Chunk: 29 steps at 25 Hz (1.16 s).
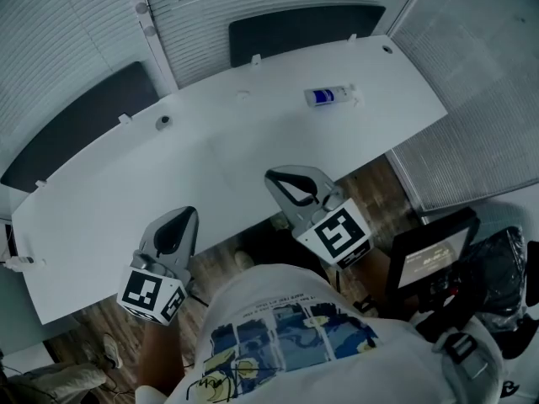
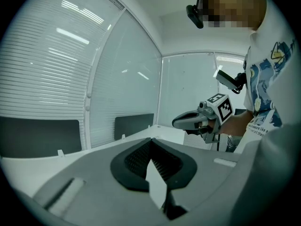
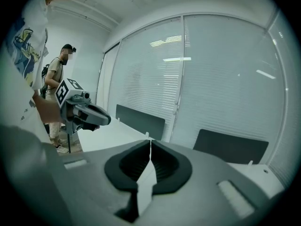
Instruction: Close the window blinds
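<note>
Blinds [image 1: 210,15] hang well beyond left hand-held gripper [image 1: 187,215] and right hand-held gripper [image 1: 274,178], both closed.

White slatted window blinds [image 1: 59,49] are cut off at the head view's top edge. Small white bottle with blue label [image 1: 330,96], near the long white table's [image 1: 210,167] far right edge: print too small to read.

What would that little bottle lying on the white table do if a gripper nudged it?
The small bottle lies on its side on the white table, and its body looks round, so a nudge would probably roll it. It looks like plastic, so likely light and hard to break. The table looks smooth, so it might also slide or spin.
</note>
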### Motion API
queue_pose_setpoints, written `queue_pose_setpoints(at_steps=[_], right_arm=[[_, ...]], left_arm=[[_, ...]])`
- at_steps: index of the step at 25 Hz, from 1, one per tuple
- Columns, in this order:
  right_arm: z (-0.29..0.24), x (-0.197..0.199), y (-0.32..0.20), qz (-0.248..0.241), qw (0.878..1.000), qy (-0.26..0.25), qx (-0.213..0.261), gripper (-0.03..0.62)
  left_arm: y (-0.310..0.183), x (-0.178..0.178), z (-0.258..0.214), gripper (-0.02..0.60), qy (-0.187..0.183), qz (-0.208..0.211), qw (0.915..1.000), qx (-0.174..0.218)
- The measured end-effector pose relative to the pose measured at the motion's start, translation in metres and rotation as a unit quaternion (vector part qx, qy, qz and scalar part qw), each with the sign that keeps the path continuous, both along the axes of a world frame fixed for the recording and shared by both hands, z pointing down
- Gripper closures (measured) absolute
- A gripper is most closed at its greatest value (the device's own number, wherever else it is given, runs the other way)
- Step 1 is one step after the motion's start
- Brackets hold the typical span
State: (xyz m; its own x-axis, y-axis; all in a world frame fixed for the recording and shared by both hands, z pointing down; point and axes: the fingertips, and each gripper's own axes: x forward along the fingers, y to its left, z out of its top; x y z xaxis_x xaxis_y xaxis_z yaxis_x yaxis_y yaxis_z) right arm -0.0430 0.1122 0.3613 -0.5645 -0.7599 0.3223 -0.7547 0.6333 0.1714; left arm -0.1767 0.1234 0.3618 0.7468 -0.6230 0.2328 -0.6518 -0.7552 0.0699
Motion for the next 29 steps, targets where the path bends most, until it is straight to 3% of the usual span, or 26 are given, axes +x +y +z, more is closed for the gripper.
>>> queue_pose_setpoints(at_steps=[29], right_arm=[[-0.002,-0.007,-0.002,-0.009,1.000,0.005,0.013,0.591]], left_arm=[[0.002,-0.003,0.013,0.577,-0.007,0.003,0.9999,0.007]])
